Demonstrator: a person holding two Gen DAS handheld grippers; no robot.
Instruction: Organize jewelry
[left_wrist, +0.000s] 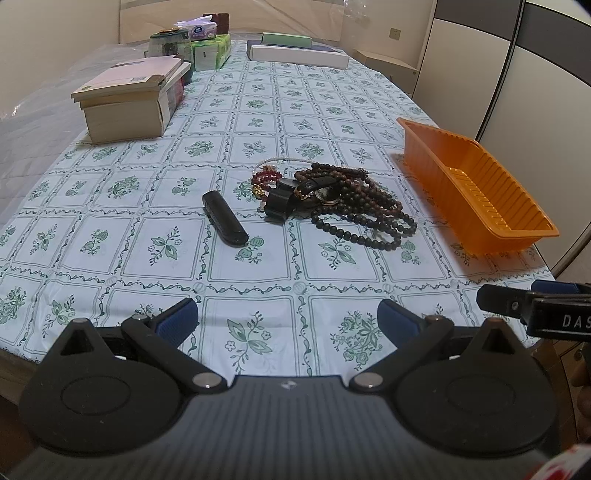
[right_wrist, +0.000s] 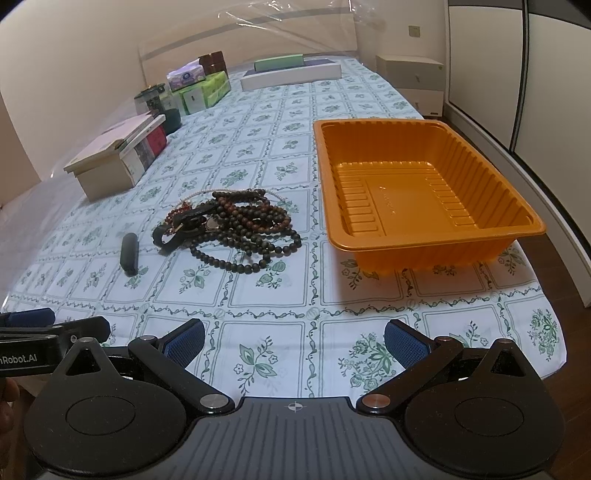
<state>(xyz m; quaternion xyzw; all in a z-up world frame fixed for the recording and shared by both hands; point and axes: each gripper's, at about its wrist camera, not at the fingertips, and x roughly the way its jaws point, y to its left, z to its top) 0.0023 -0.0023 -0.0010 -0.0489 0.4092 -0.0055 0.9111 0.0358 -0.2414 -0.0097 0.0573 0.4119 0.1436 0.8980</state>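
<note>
so, table: a patterned green-and-white tablecloth (left_wrist: 258, 110) covers the whole top, seen from both wrist views.
books: a stack of books (left_wrist: 129, 99) lies at about ten o'clock in the left wrist view, well apart from the jewelry.
tissue packs: green tissue packs (left_wrist: 212, 51) sit beyond the books at eleven o'clock, near the far edge.
black case: a slim black case (left_wrist: 224, 218) lies flat on the cloth, just beside the pile, on its nine o'clock side.
left gripper: the left gripper (left_wrist: 288, 321) hangs low over the near edge at six o'clock, jaws spread wide, nothing between them.
jewelry pile: a tangle of dark bead strings (left_wrist: 362, 206), a red bead bracelet (left_wrist: 266, 177), a thin pale necklace and what looks like a watch with a black strap (left_wrist: 295, 194), though its face is hard to make out; all on the cloth near centre, outside the tray.
right gripper: the right gripper (right_wrist: 294, 341) sits at six o'clock in its own view, jaws wide apart and empty.
tray: an orange plastic tray (right_wrist: 524, 225) stands at three o'clock of the pile, near but not touching, its ribbed floor bare.
</note>
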